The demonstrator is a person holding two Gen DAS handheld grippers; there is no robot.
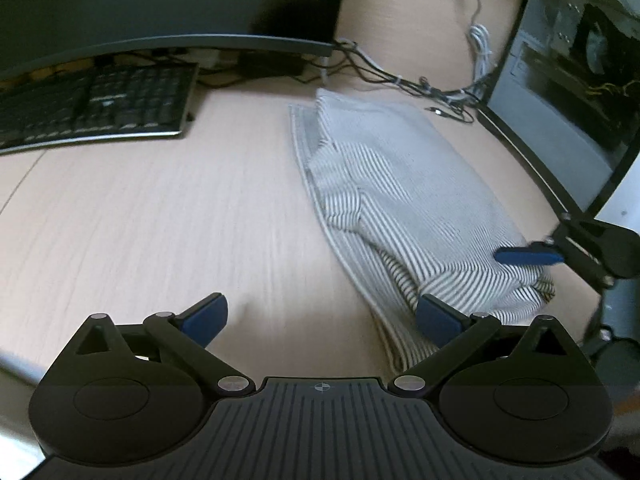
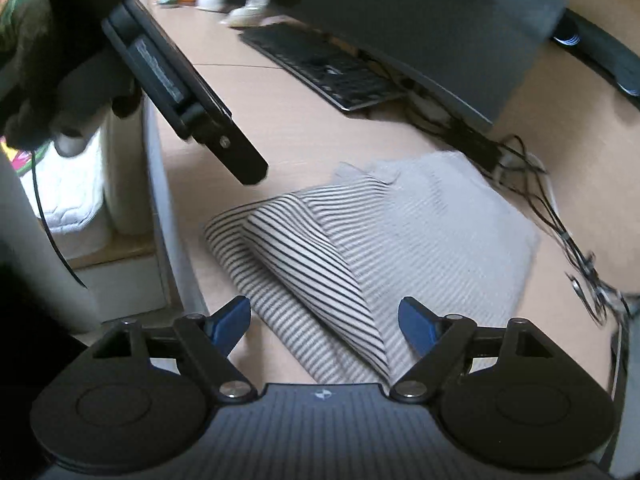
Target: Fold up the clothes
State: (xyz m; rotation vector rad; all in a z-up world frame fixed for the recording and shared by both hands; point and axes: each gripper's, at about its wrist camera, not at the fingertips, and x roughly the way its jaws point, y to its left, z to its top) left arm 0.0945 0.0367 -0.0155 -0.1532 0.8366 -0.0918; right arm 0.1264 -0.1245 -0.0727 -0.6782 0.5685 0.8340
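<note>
The striped garment (image 2: 360,240) lies folded into a compact bundle on the tabletop (image 1: 140,220) near the keyboard (image 1: 92,108); both the left hand-held gripper (image 1: 320,320) and right hand-held gripper (image 2: 324,326) gape wide, holding nothing, seemingly poised for another fold.

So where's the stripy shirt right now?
The stripy shirt lies folded on the desk in front of both open grippers, below the keyboard and beside the tangle of cables.
</note>
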